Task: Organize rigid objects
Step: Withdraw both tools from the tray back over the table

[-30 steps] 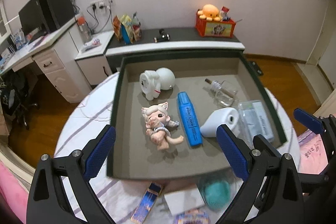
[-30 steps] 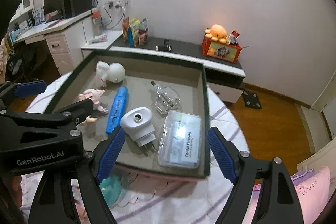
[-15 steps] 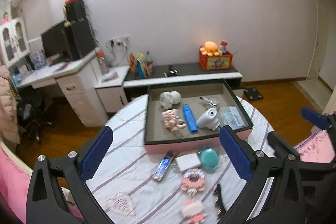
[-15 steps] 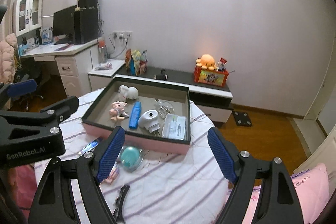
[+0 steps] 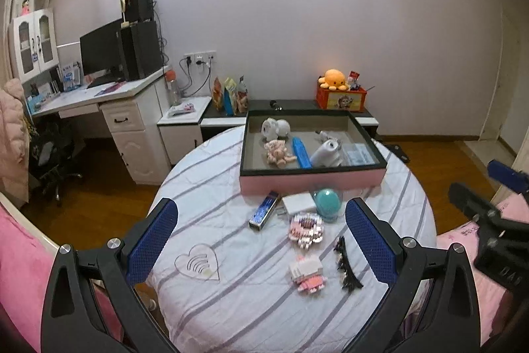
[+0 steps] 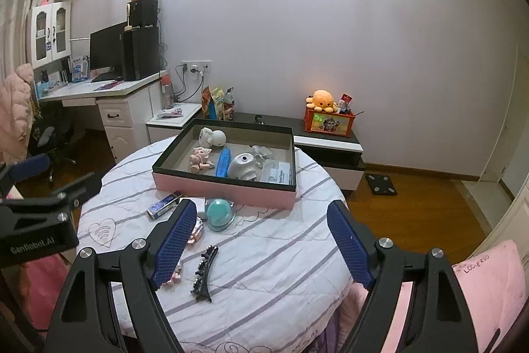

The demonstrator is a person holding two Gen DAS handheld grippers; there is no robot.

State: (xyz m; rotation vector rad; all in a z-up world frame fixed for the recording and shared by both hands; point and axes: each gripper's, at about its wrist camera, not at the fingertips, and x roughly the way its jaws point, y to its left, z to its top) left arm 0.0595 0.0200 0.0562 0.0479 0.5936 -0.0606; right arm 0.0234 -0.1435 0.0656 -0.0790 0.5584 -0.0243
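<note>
I have both tongs hanging above the near edge of the round worktop [image 5: 231, 296], pointed down across its striped cloth. My left tongs [image 5: 261, 240] stand wide apart with nothing between the pads. My right tongs [image 6: 261, 240] are also spread and hold nothing.

The pink-sided tray [image 5: 312, 179] sits at the far side of the worktop, well apart from both tongs. Inside it I see a white figure [image 5: 276, 128], a small doll [image 5: 279, 153], a blue marker [image 5: 301, 153], a white plug-like device [image 5: 325, 153] and a clear flat case [image 5: 358, 154].

The loose things lie between the tray and my tongs. A blue slim box [image 5: 264, 209], a white pad [image 5: 299, 203] and a teal dome [image 5: 327, 202] rest just in front of the tray's near wall. Closer to me are a pink brick figure [image 5: 305, 229], a second pink-and-white brick figure [image 5: 307, 275] and a black hair clip [image 5: 345, 263]. In the right wrist view the hair clip [image 6: 204, 270] lies just ahead of the left pad.
</note>
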